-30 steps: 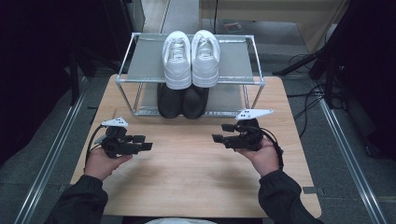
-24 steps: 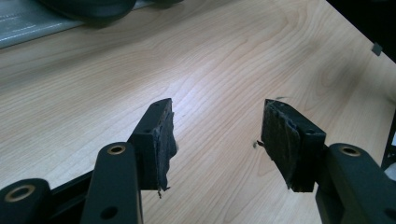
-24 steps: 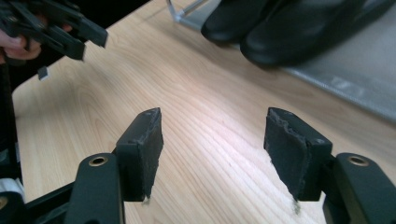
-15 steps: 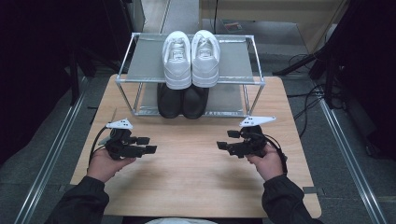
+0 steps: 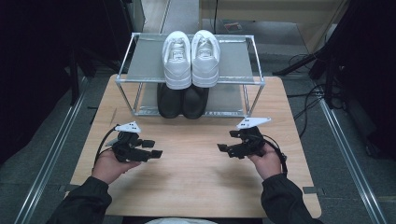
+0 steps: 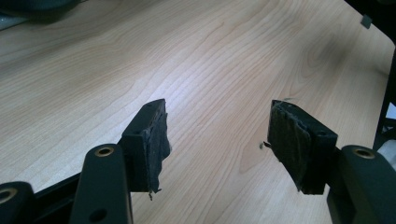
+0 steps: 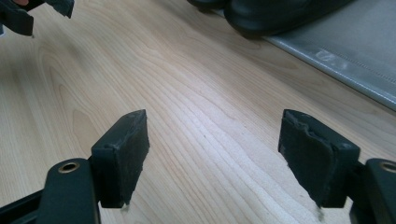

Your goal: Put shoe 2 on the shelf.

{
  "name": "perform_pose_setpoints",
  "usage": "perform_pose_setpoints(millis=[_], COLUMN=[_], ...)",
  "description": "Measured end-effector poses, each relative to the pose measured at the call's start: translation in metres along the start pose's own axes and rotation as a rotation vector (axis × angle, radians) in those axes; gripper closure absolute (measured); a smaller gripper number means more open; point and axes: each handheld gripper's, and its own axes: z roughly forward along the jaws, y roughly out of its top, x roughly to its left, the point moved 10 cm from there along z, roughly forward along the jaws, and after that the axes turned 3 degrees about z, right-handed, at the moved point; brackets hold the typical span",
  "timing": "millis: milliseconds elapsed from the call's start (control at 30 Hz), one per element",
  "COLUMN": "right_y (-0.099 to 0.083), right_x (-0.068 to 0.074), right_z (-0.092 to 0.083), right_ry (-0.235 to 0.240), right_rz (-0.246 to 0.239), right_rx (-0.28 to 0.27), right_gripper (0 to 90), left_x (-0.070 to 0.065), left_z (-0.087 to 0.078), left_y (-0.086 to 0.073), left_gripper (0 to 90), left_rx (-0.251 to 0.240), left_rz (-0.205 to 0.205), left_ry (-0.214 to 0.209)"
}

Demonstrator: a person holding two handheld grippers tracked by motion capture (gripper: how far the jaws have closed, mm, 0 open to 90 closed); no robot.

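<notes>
Left gripper point(image 5: 156, 153) jaws just widening, gripping nothing; right gripper point(image 5: 223, 148) standing wide, empty. Both hovering near black shoes point(image 5: 182, 100); approach level under rack shelf point(image 5: 140, 79).

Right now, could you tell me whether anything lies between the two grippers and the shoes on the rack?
Nothing visible does. Bare table separates the left gripper and right gripper, both open and empty, from the black shoes on the lower shelf and the white shoes on top.
</notes>
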Motion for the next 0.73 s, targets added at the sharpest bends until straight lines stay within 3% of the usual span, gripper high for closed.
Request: perform_pose_setpoints(millis=[533, 733], right_y=[-0.0056, -0.0057], right_x=[0.0077, 0.0086], right_z=[0.0080, 0.0101], right_ry=[0.026, 0.019], right_rz=[-0.030, -0.034], right_rx=[0.049, 0.049], right_gripper=[25.7, 24.7], left_x=[0.0044, -0.0044], left_z=[0.0029, 0.0082], left_y=[-0.0018, 0.0007], left_gripper=[35.8, 28.5], left_rx=[0.010, -0.007], left_rz=[-0.023, -0.012], left_ry=[0.001, -0.059])
